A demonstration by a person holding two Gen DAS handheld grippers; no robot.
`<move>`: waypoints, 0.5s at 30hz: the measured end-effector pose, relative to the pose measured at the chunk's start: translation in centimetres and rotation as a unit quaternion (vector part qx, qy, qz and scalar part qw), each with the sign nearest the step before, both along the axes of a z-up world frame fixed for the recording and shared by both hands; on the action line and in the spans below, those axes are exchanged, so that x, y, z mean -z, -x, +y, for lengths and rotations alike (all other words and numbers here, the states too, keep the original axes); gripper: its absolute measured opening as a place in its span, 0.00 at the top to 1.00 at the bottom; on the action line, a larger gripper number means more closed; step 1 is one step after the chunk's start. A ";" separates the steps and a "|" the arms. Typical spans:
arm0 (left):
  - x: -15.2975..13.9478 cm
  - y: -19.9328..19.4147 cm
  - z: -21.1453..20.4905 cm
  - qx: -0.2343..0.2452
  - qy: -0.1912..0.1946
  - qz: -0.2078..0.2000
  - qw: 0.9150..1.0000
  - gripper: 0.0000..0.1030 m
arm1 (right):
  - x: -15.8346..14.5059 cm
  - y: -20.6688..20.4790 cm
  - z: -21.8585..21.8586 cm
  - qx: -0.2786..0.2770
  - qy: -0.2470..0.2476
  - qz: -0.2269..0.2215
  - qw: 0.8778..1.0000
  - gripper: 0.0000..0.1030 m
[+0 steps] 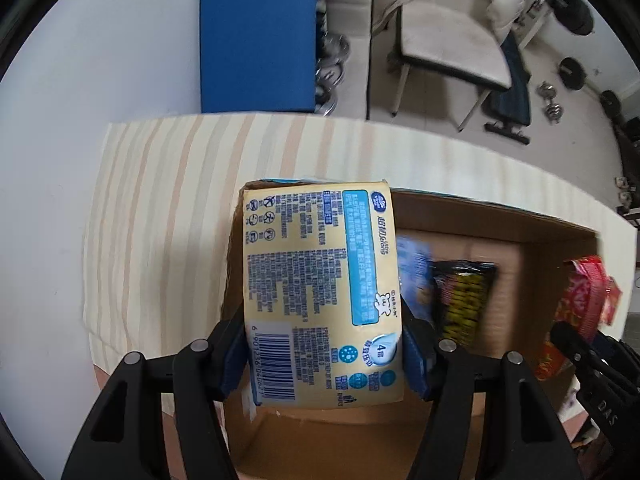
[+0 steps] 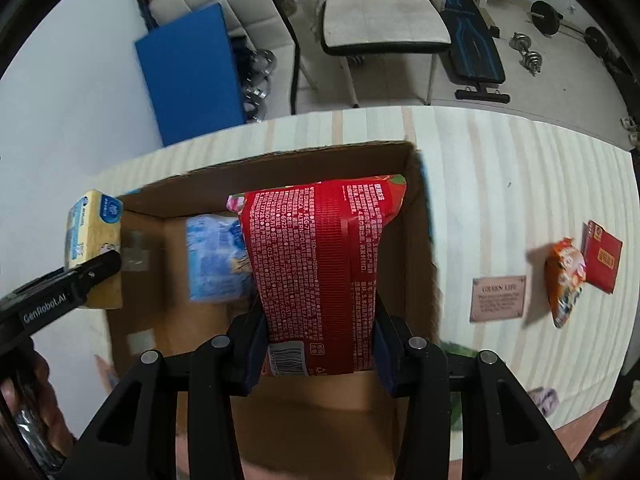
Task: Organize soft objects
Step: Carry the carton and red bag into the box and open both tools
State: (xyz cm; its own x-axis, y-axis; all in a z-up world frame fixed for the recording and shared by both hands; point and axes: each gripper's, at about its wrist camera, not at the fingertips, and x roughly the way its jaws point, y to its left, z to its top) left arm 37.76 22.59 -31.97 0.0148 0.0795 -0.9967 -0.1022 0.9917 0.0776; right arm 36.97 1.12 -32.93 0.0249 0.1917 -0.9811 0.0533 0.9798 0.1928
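Left wrist view: the left gripper [image 1: 324, 360] is clamped on a yellow tissue pack [image 1: 320, 292], its blue pads pressing both long sides. The pack hangs over the left end of an open cardboard box [image 1: 460, 216], which sits on a counter [image 1: 168, 200] covered with a striped cloth. Inside the box lie a blue packet [image 1: 414, 272] and a black and yellow packet [image 1: 464, 300], both blurred. At the far right, the right gripper [image 1: 580, 356] shows beside a red pack [image 1: 580, 304].

Right wrist view: the right gripper [image 2: 320, 344] is closed on the red pack [image 2: 324, 272], held over the right part of the cardboard box [image 2: 280, 168]. The blue packet [image 2: 214, 260] lies on the box floor just left of it. The left gripper [image 2: 92, 272] holds the yellow tissue pack [image 2: 92, 236] at the box's left wall. Out on the counter [image 2: 500, 184], right of the box, lie a brown card [image 2: 498, 298], an orange snack bag [image 2: 564, 276] and a red envelope [image 2: 602, 256], the last two touching.
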 end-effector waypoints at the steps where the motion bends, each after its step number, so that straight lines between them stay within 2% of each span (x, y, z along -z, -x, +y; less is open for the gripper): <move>1: 0.4 0.0 0.5 0.000 0.001 0.008 1.000 0.41 | 0.8 -0.3 0.4 -0.003 0.007 0.004 1.000 0.54; 5: 2.7 -0.2 0.6 0.007 0.007 0.032 0.999 0.40 | 3.8 -0.9 1.5 -0.012 0.030 0.018 0.999 0.54; 12: 5.4 -1.2 0.6 0.006 0.017 0.064 0.998 0.40 | 6.2 -1.4 2.6 -0.026 0.074 0.023 0.997 0.53; 14: 5.0 -1.4 0.6 0.004 0.028 0.060 0.998 0.39 | 6.6 -1.7 2.7 -0.027 0.077 0.030 0.996 0.47; 15: 4.8 -1.5 0.7 0.003 0.031 0.058 0.998 0.38 | 6.5 -1.8 2.7 -0.026 0.071 0.029 0.997 0.40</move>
State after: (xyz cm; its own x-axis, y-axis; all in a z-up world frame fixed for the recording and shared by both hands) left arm 39.22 23.27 -36.73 -0.1005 0.0170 -0.9948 -0.0899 0.9956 0.0261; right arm 38.73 3.85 -39.44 -0.0399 0.0499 -0.9980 0.0090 0.9987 0.0496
